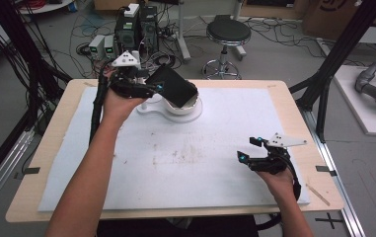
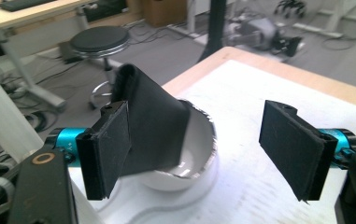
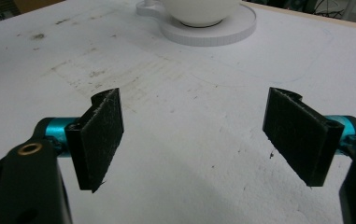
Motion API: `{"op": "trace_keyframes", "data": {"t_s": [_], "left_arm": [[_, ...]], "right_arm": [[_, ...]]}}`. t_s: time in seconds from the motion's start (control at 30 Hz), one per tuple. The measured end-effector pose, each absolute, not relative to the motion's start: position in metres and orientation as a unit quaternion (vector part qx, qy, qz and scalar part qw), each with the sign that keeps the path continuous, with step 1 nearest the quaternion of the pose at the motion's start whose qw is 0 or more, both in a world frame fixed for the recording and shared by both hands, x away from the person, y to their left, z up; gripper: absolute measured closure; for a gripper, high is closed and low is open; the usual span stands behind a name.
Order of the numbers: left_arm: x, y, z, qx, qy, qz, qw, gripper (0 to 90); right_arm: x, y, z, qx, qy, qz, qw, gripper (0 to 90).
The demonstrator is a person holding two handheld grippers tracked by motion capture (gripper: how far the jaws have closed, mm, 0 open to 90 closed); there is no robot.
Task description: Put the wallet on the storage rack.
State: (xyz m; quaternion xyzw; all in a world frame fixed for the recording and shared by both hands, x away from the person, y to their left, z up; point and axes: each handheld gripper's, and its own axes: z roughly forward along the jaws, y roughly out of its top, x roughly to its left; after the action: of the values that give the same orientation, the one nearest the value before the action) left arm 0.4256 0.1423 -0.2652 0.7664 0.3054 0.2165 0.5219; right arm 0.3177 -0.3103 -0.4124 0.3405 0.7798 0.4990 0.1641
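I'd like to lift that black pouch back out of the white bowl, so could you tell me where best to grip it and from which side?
I'd grip the black pouch by its raised upper edge, coming from the left gripper side. It leans tilted, lower end in the white bowl, upper end jutting past the rim, a flat free part for the open jaws to close across.

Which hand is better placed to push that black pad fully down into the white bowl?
Left. The left gripper is open right beside the black pad leaning in the white bowl; the right gripper rests open far across the table.
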Motion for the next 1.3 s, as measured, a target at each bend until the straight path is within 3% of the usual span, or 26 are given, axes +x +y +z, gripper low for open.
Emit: {"op": "trace_keyframes", "data": {"t_s": [0.37,0.67,0.87,1.3], "left_arm": [[0.377,0.191,-0.289,0.746,0.29,0.172,0.575,21.3],[0.343,0.23,-0.346,0.738,0.314,0.156,0.576,17.7],[0.334,0.238,-0.374,0.732,0.32,0.147,0.583,16.5],[0.329,0.241,-0.392,0.742,0.318,0.145,0.571,16.0]], "right_arm": [[0.321,-0.315,-0.412,0.35,0.773,0.503,0.167,20.5],[0.326,-0.322,-0.412,0.361,0.766,0.506,0.166,19.4],[0.325,-0.323,-0.41,0.362,0.766,0.504,0.168,19.3],[0.322,-0.324,-0.408,0.364,0.764,0.504,0.174,19.2]]}}
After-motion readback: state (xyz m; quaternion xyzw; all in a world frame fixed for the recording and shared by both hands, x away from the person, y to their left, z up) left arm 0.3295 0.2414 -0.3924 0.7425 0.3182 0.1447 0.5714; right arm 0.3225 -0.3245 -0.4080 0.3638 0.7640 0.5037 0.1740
